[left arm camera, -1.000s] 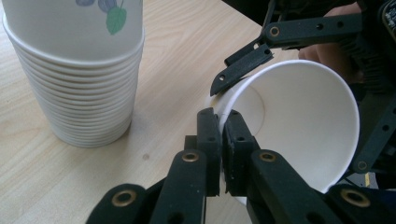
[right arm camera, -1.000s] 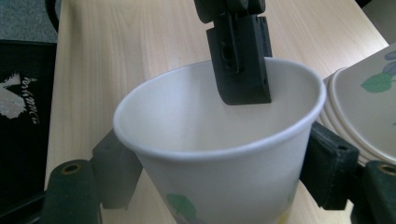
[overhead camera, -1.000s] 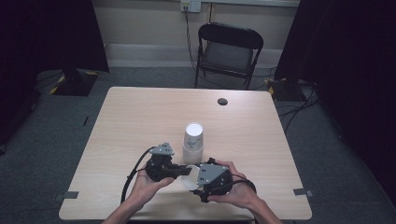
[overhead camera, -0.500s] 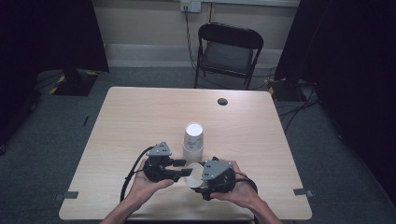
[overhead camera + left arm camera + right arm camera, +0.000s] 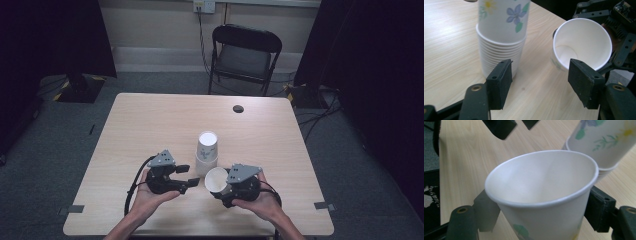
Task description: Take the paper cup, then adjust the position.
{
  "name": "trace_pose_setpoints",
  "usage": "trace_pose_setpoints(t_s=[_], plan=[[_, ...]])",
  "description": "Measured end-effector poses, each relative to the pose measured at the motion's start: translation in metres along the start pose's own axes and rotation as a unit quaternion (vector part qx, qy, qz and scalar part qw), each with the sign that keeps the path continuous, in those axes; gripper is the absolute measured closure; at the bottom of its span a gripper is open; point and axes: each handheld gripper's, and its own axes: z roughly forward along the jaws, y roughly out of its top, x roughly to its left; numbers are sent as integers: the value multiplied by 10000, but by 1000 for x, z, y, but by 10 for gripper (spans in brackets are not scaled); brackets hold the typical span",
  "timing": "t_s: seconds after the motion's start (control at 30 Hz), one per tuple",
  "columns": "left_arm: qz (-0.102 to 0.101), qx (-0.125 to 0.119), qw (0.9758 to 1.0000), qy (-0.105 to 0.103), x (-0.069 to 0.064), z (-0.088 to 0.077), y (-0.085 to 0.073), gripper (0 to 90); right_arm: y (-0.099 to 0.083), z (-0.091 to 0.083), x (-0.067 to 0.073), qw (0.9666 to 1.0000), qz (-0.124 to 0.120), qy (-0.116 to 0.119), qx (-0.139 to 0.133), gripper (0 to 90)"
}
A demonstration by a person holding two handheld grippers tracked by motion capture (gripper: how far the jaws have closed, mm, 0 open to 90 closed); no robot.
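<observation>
No brand or readable writing shows on anything here; the cups carry only printed flowers, blue and yellow with green leaves.

My right gripper [image 5: 223, 186] is clamped on a single white paper cup with a flower print [image 5: 216, 180], its pads pressing the cup's sides. The cup lies tipped over with its open mouth turned toward my left gripper, and it is empty inside. It sits near the front edge of the light wooden table [image 5: 150, 120], a little right of the middle.

My left gripper [image 5: 187, 176] holds nothing: its jaws have just been opening and now stand about half apart with only bare table between the pads. It rests just left of the held cup.

An upside-down stack of white flower-printed paper cups [image 5: 206, 150] stands just behind both grippers, near the middle of the table, with many rolled rims layered at its base. It is close to the held cup but apart from it.

A small dark round disc [image 5: 238, 108] lies near the far edge, towards the right corner. Beyond that edge stands a black folding chair [image 5: 245, 55], and black cables [image 5: 320, 112] trail over the grey carpet.
</observation>
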Motion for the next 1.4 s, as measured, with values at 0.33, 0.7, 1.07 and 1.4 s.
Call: trace_pose_setpoints(t_s=[0.33, 0.7, 1.07, 1.4], plan=[[-105, 100, 9991, 392, 16, -13, -12, 282, -9, -5, -14, 9986, 446, -279, -107, 248], [-274, 514, 9948, 837, 41, -25, -32, 215, -17, -16, -40, 9908, 1149, -640, -328, 250], [-178, 546, 9906, 1240, 61, -43, -51, 161, -22, -23, -68, 9787, 1690, -1043, -517, 251], [-92, 959, 9850, 1429, 80, -53, -73, 171, -32, -16, -96, 9705, 1917, -1391, -449, 253]])
